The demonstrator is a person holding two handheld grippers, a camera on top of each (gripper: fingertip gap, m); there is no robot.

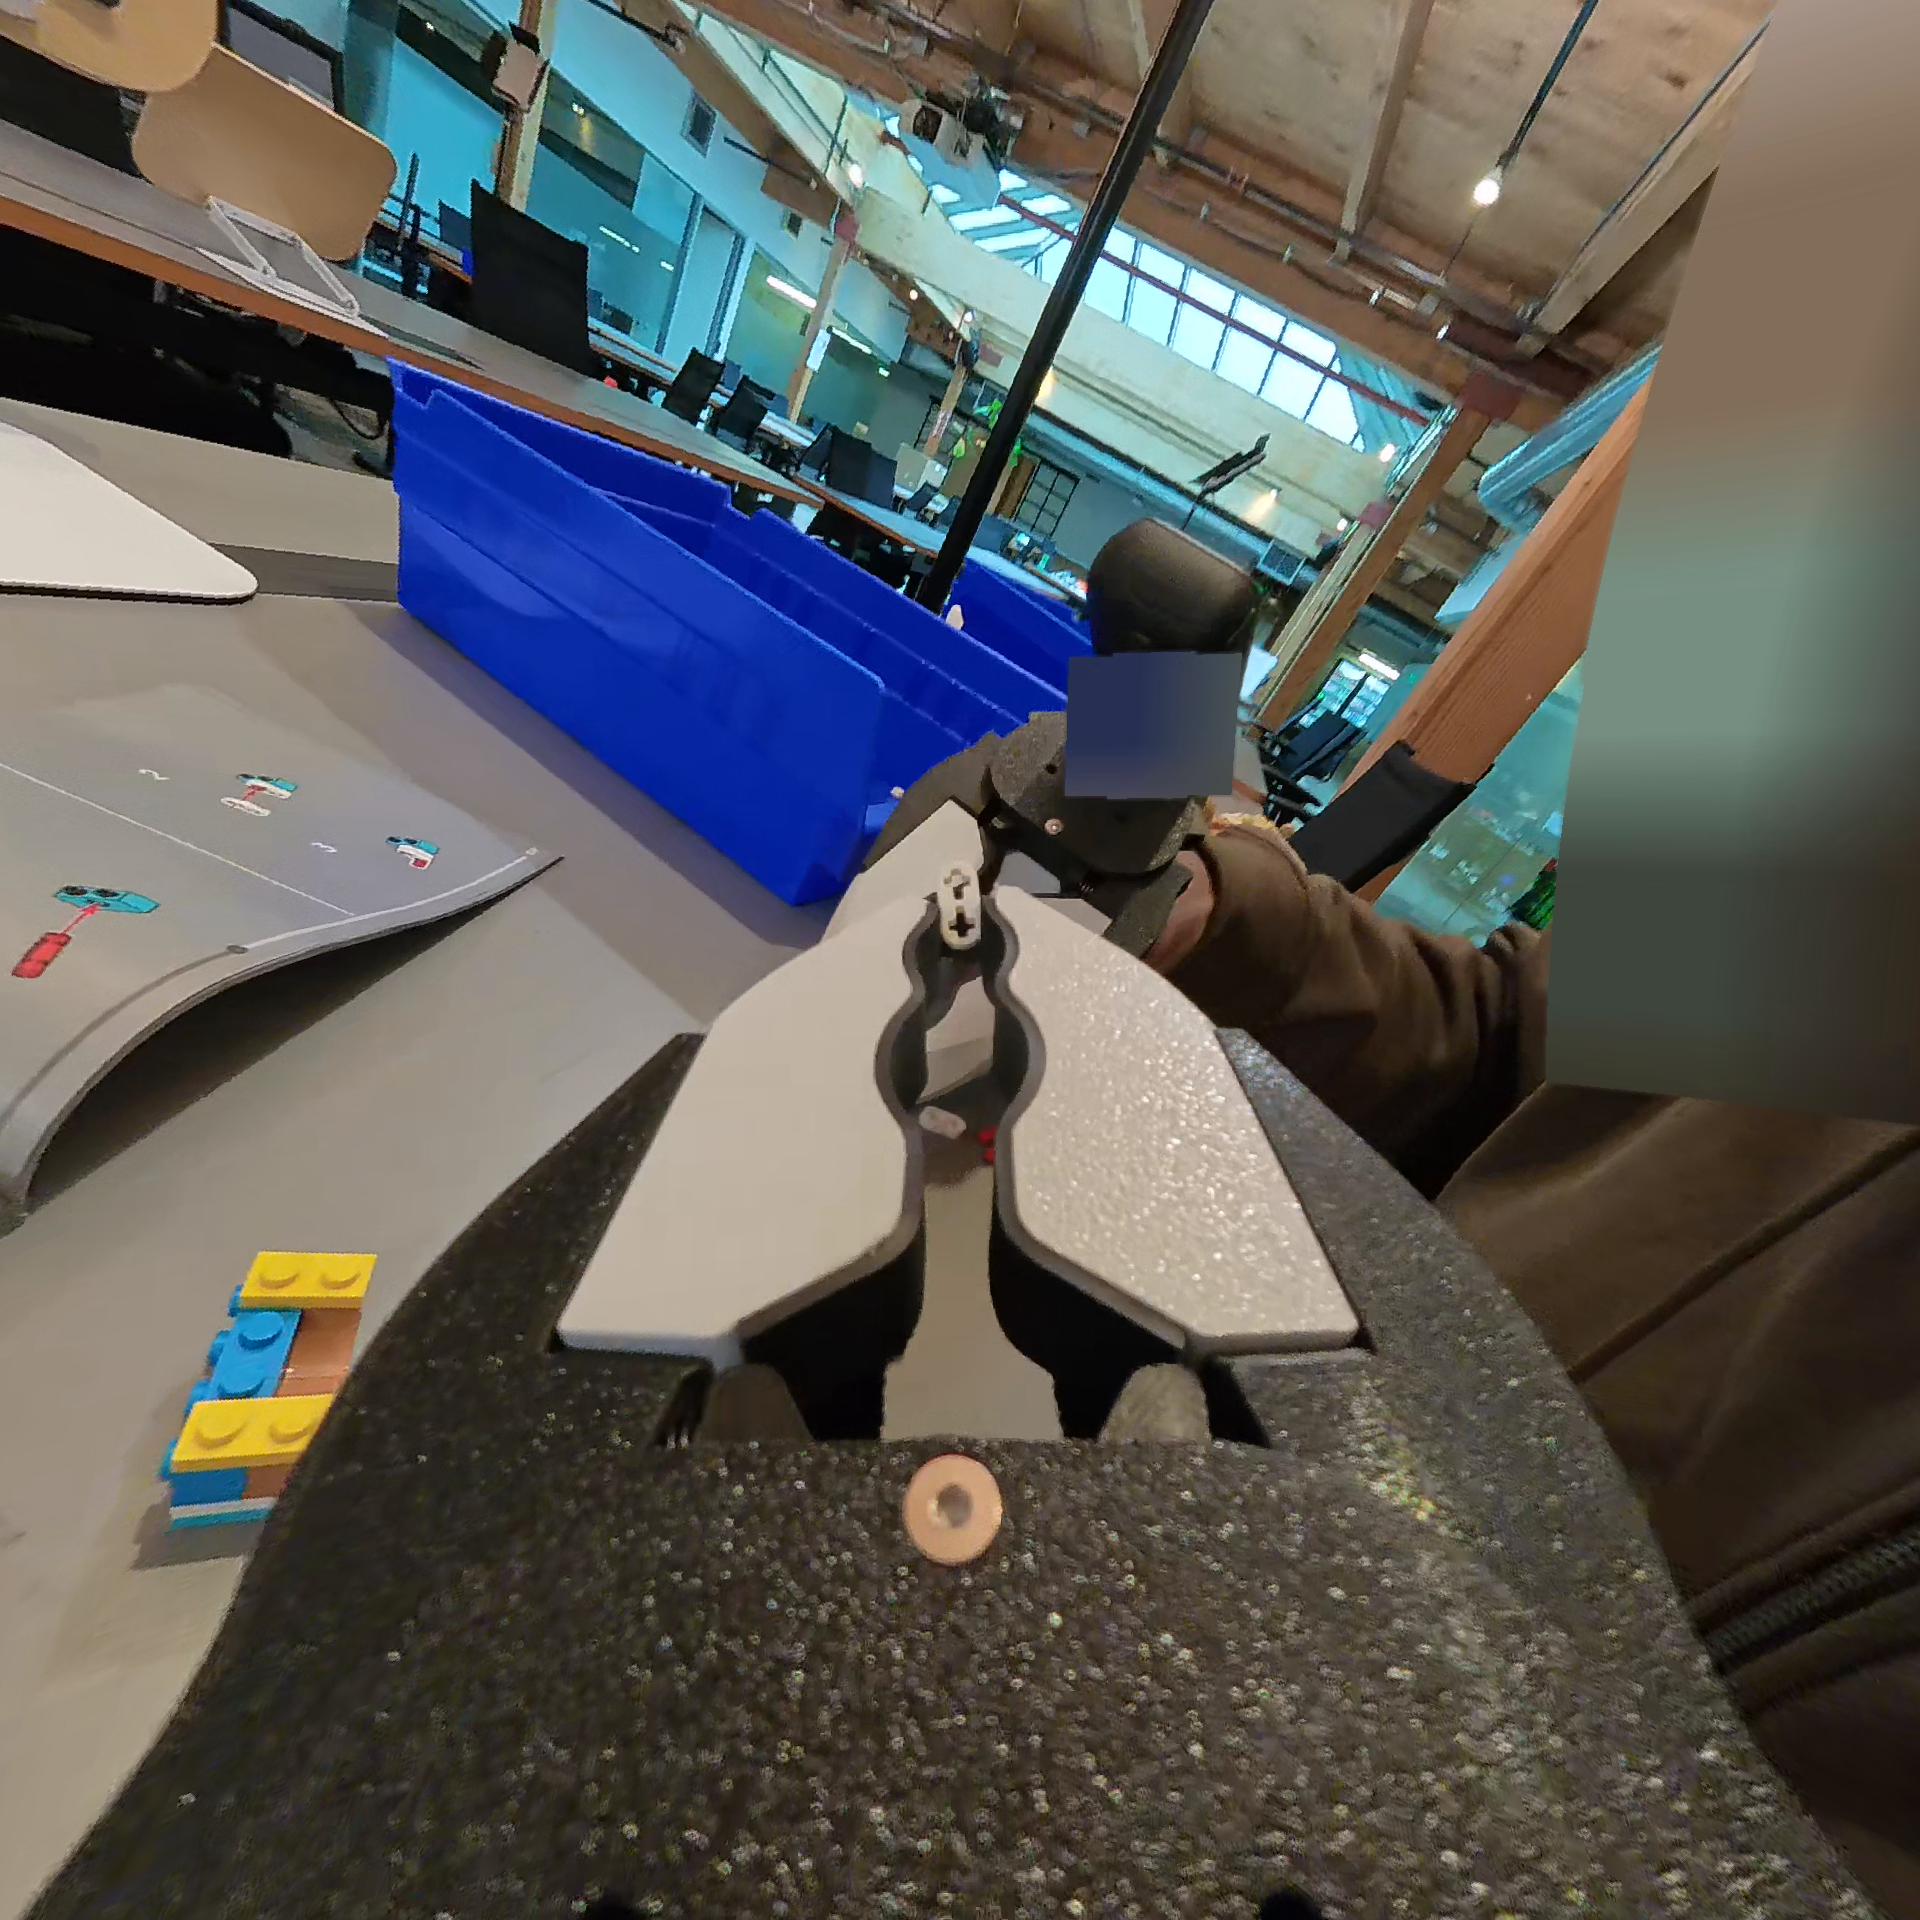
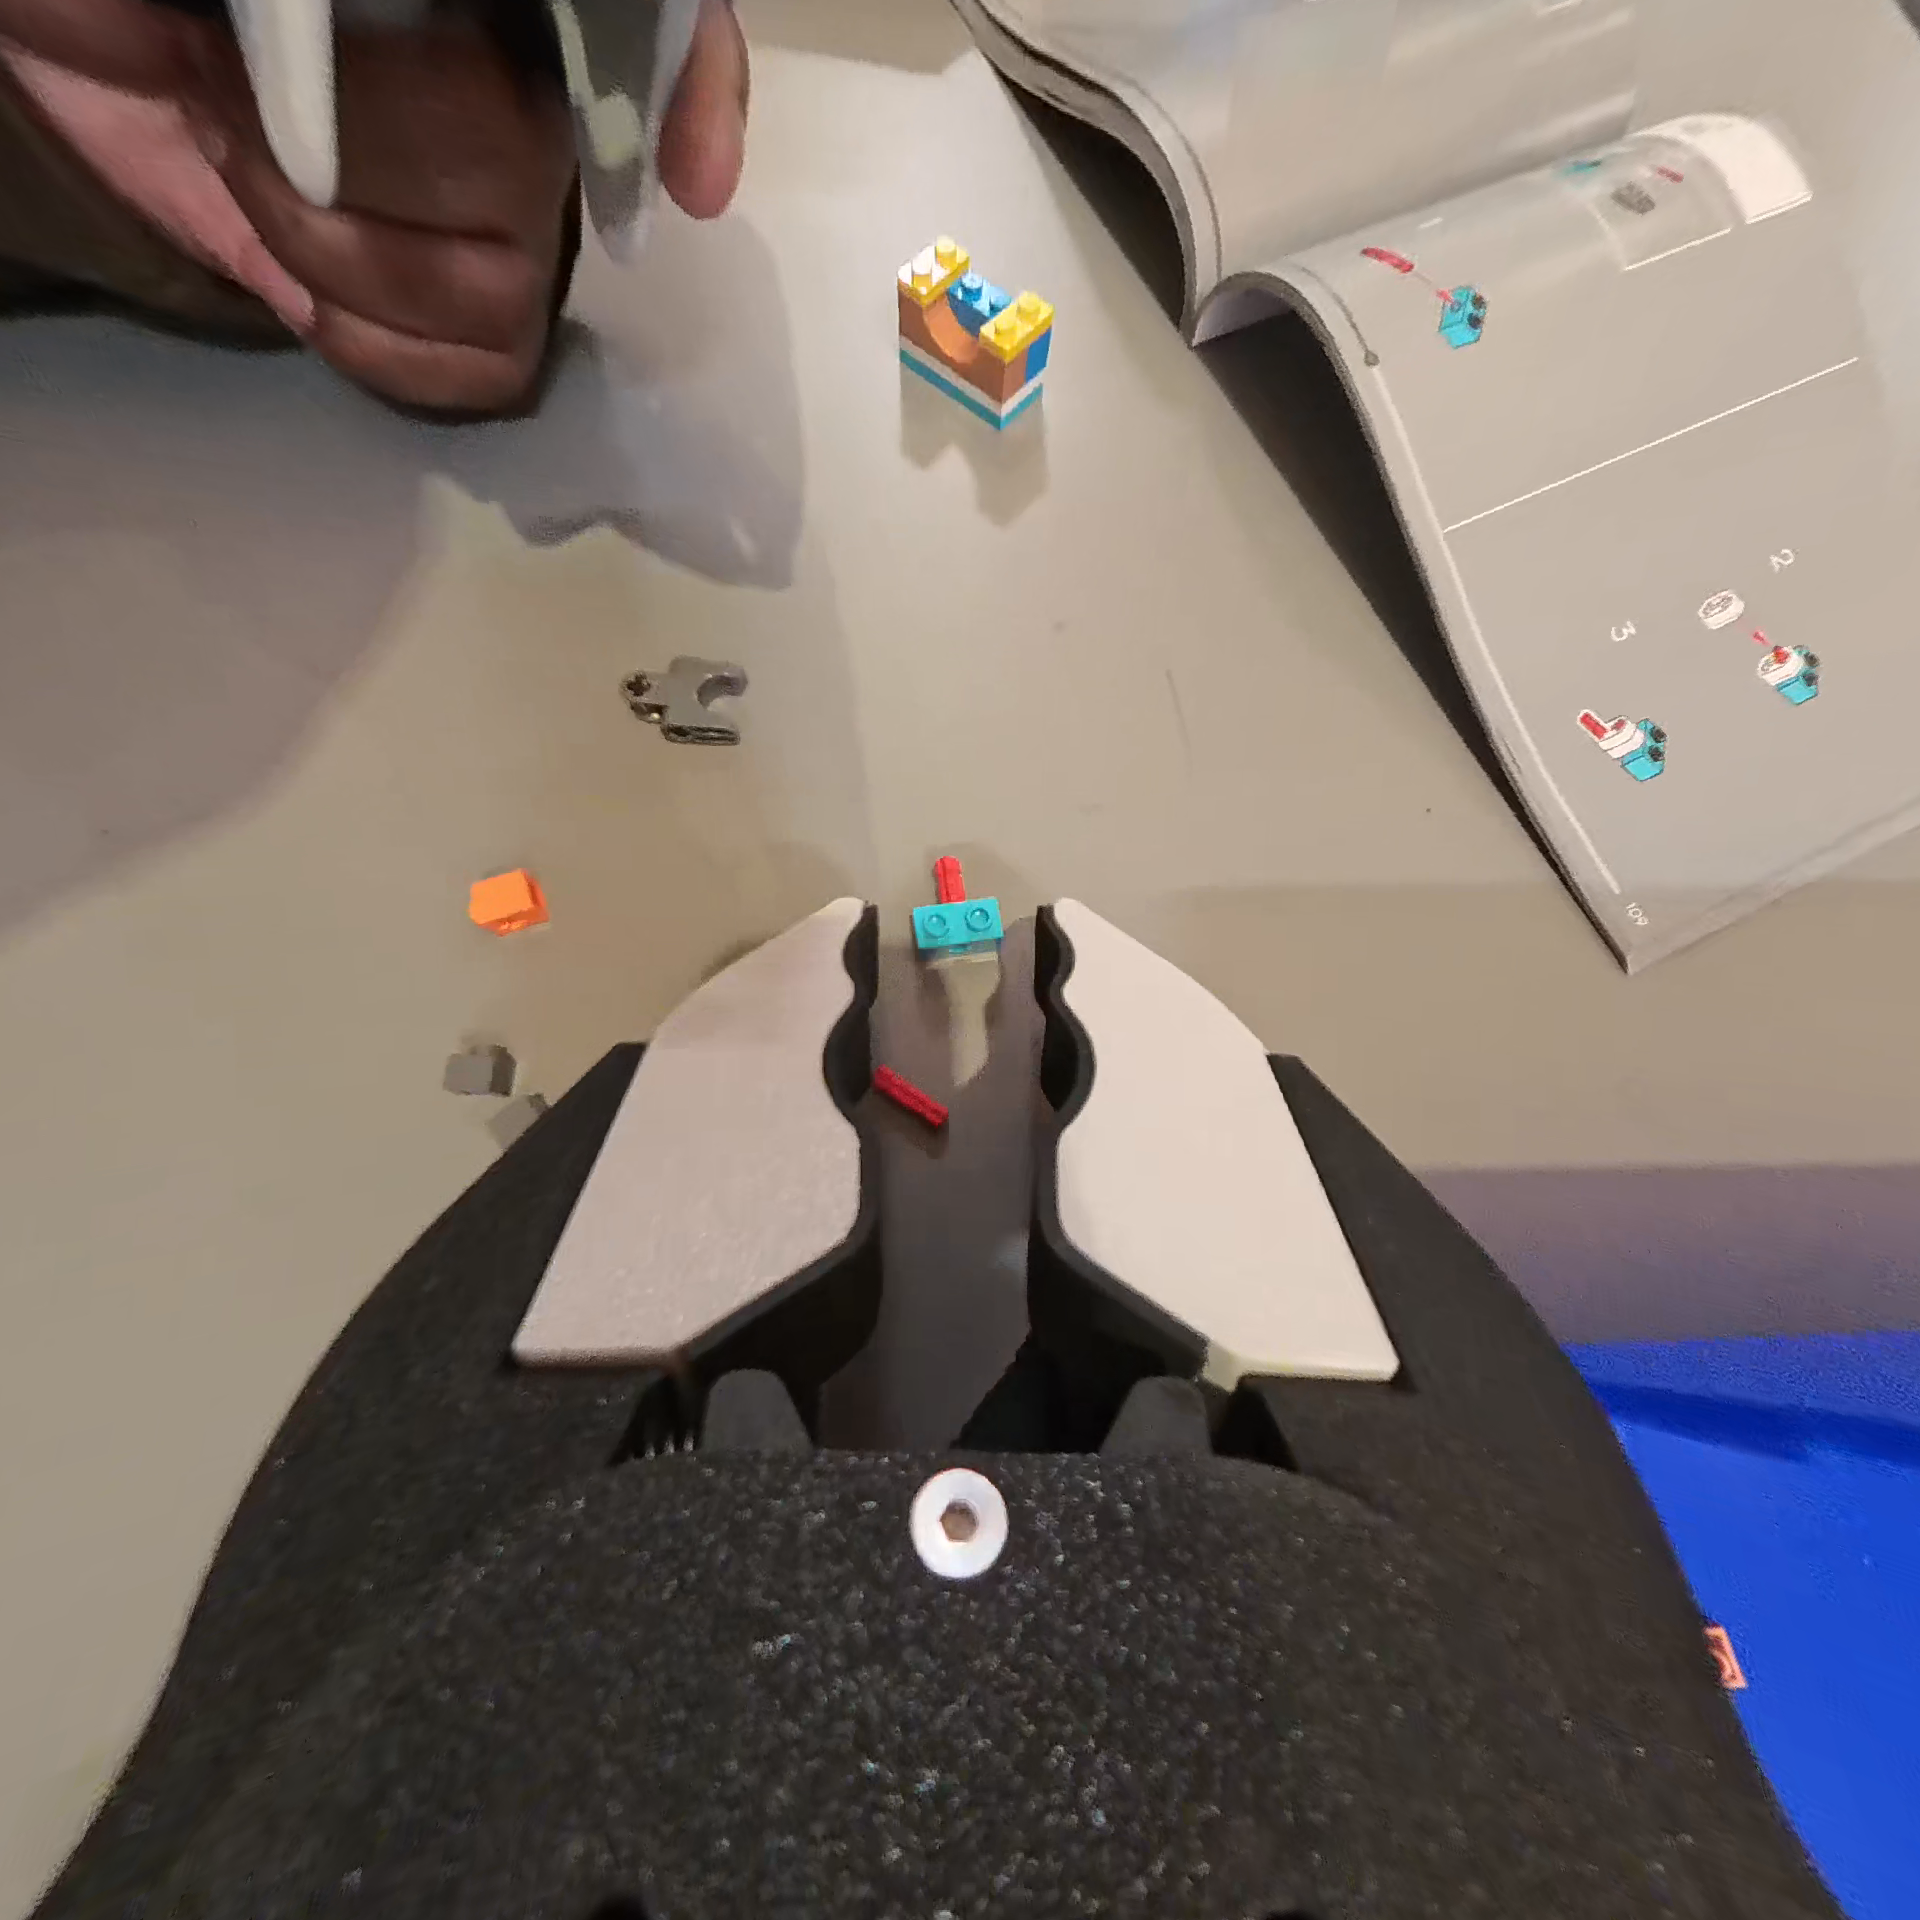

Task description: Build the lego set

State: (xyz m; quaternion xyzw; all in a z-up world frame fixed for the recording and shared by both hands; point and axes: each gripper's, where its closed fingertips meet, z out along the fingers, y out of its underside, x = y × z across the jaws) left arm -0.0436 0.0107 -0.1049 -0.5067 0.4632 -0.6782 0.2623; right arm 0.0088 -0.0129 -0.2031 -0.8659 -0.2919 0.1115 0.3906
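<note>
My left gripper [image 1: 958,902] is shut on a small white lego piece with a cross hole [image 1: 961,927], held up above the table. My right gripper [image 2: 956,925] is open just above the table. A teal brick with a red pin [image 2: 956,922] sits on the table between its tips without touching them. A loose red axle [image 2: 909,1097] lies between its fingers farther back. A small build of yellow, blue and brown bricks [image 2: 974,327] stands beyond it and also shows in the left wrist view [image 1: 265,1382].
An open instruction booklet [image 2: 1558,436] lies to the right. An orange brick [image 2: 507,902], a dark grey part [image 2: 686,703] and small grey pieces [image 2: 480,1070] lie to the left. Blue bins [image 1: 644,644] stand at the table's far side. A hand [image 2: 416,270] shows blurred at top left. About 12 cm separates my left fingertips from my right.
</note>
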